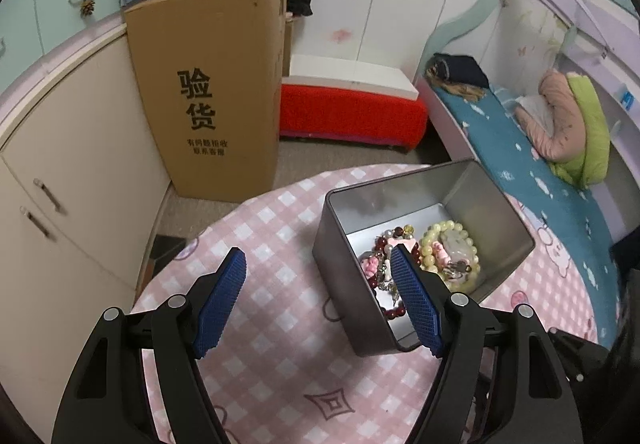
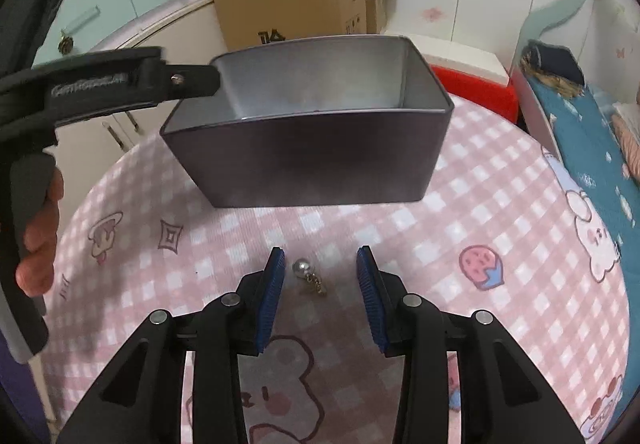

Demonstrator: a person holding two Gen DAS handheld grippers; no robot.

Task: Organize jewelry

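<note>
Cardboard box [image 1: 208, 92] behind table, black printed characters "验货" on its face

Bare checked tablecloth [image 2: 500, 212] around the pearl earring [image 2: 301, 267]; beyond it, the tall metal tin [image 2: 320, 156].

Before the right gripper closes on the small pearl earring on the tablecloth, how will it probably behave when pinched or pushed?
The pearl earring has a round, shiny bead, so it may roll or slip off the pads. Its short gold chain looks loose and will likely dangle. It looks tiny and light between the open fingers of the right gripper, so a small nudge could push it across the tablecloth.
</note>
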